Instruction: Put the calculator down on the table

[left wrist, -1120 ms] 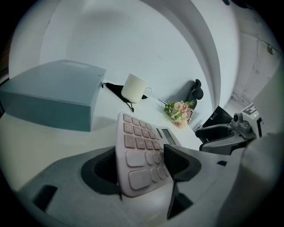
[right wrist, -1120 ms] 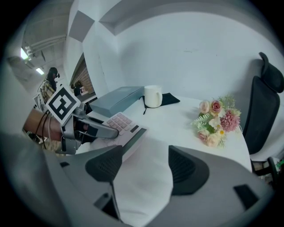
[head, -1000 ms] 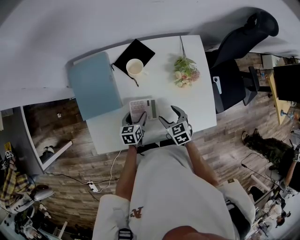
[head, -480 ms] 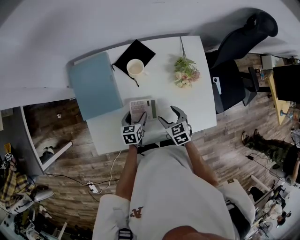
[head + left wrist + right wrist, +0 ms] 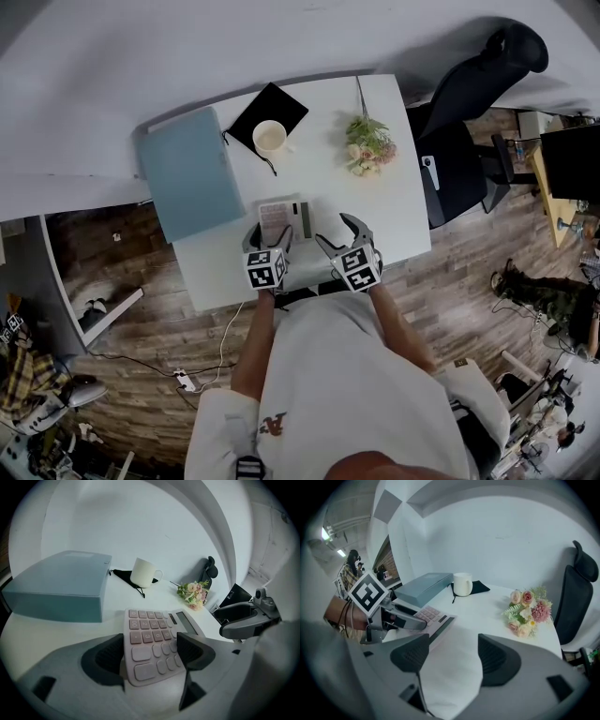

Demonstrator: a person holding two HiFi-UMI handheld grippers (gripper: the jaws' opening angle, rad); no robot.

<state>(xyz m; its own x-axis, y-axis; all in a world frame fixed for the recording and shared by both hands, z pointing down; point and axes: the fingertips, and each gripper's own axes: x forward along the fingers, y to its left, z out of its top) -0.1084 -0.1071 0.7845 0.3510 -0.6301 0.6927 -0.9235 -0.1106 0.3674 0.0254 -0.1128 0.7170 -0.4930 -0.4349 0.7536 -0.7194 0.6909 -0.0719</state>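
Straddling the calculator (image 5: 157,634), left tool (image 5: 149,651) just opening; right tool (image 5: 452,653) apart; mug (image 5: 270,137), flowers (image 5: 370,146) beyond.

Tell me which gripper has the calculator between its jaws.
The left gripper: its jaws have just been opening around the pink calculator; the right gripper's frame bare table.

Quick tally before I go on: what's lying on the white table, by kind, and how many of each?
calculator: 1
mug: 1
black mat: 1
blue-grey box: 1
flower bouquet: 1
Total: 5
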